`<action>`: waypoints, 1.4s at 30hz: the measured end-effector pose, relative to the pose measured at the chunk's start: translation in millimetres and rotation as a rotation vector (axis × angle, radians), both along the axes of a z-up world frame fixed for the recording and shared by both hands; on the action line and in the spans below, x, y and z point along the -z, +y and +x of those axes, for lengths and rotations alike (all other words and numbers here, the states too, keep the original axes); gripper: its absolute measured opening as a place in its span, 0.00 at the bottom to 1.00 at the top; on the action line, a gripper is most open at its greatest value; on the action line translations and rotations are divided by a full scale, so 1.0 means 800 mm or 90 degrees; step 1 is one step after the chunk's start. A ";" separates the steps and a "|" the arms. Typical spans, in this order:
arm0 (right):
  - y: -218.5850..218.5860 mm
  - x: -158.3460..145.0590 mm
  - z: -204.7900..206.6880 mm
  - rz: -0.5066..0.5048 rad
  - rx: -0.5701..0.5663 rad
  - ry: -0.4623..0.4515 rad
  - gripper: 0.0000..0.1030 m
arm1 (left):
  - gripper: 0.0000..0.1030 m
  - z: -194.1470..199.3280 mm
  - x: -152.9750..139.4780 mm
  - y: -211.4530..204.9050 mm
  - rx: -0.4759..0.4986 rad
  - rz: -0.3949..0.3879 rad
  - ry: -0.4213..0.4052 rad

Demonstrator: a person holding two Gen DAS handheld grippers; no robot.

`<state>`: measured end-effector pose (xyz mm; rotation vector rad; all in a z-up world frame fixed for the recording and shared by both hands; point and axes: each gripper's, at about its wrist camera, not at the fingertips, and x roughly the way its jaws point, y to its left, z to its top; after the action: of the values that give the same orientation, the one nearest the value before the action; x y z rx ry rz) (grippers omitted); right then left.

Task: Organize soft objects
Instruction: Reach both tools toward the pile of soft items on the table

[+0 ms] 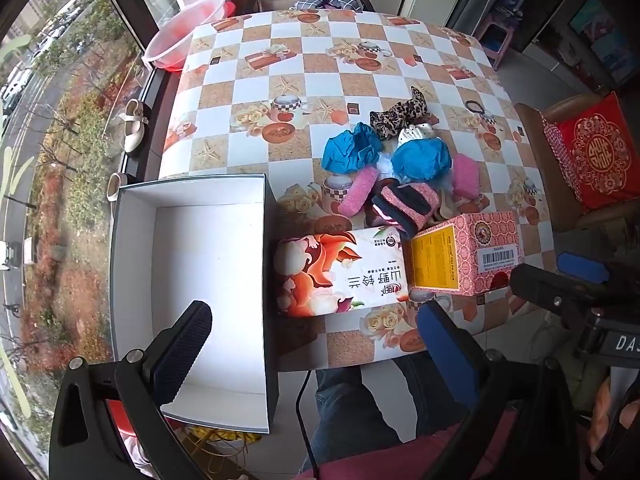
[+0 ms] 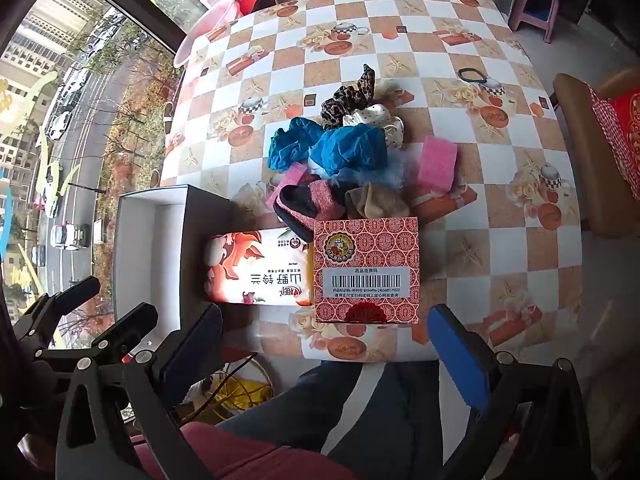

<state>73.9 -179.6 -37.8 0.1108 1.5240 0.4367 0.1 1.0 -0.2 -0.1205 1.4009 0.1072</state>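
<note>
Starting at the far left, the empty white-lined box sits at the table's near-left corner, overhanging the edge toward the person; every other place here is given against this box. The left gripper hangs low above the box's near-right corner, one dark finger over the box interior and the blue one off to the right of it, jaws wide and holding nothing. Immediately right of the box lies a floral tissue pack, close against the box's dark outer wall. Right again, touching the pack's end, stands a pink patterned carton. The right gripper hovers at the table's near edge just this side of that carton, jaws also spread wide and empty.

Beyond the pack and carton, further from the box and to its right, lies the soft pile: a striped pink-and-black sock, two crumpled blue covers, pink sponges, a leopard scrunchie, a spotted cream scrunchie and a beige sock. A black hair tie lies well apart, furthest right.

Nothing has been boxed, so the job looks to be at its opening reach. The next move probably calls for lifting a gripper over the carton, closing on the nearest sock, and carrying it left into the box
</note>
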 end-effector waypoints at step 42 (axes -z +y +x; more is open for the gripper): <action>-0.014 0.046 0.101 -0.021 -0.005 0.030 1.00 | 1.00 0.112 0.052 0.020 -0.031 0.014 0.044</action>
<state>154.8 -190.5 -74.3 0.0892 1.5786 0.4174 89.9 17.1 -42.2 -0.1333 1.4654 0.1678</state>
